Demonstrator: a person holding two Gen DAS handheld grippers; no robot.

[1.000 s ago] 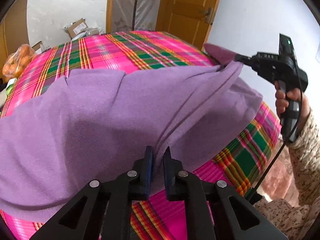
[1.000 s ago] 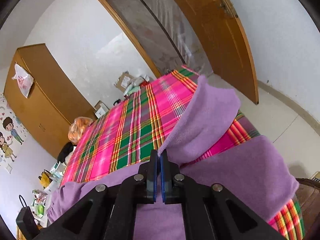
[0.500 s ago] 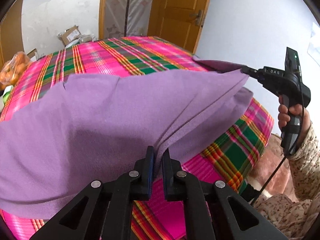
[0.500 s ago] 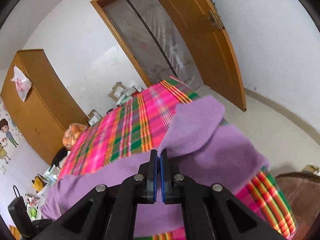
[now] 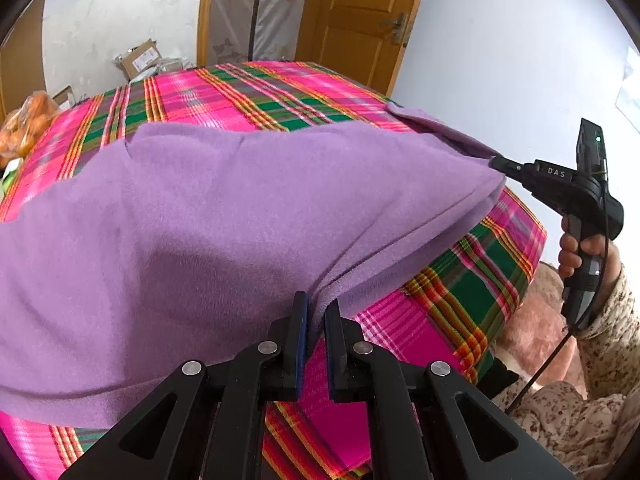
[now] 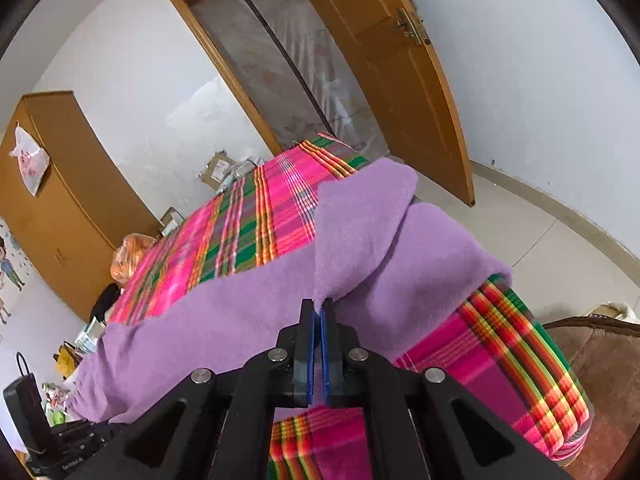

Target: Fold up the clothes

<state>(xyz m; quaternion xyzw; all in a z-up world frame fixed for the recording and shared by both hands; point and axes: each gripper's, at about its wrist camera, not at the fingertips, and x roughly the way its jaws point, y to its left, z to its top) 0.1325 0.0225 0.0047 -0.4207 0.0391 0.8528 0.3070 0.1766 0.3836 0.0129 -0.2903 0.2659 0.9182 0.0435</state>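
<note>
A purple fleece garment (image 5: 224, 216) is held stretched above a bed with a pink, green and orange plaid cover (image 5: 256, 92). My left gripper (image 5: 316, 308) is shut on the garment's near edge. In the left wrist view my right gripper (image 5: 494, 162) grips the far right corner, held by a hand in a floral sleeve (image 5: 608, 312). Seen from the right wrist, that gripper (image 6: 318, 308) is shut on the purple garment (image 6: 360, 240), a flap of which stands up above the fingers. The left gripper's body (image 6: 44, 436) shows at the bottom left.
A wooden door (image 6: 384, 64) stands open behind the bed beside a plastic-covered doorway (image 6: 288, 72). A wooden wardrobe (image 6: 60, 200) and an orange bag (image 6: 130, 256) are at the bed's left. Cardboard boxes (image 5: 140, 58) sit past the far end. A brown cushion (image 6: 600, 360) lies at the right.
Both grippers have lifted and pulled the garment nearer, drawing it tauter and flatter between them. Less of the bed cover's far part is hidden now.
</note>
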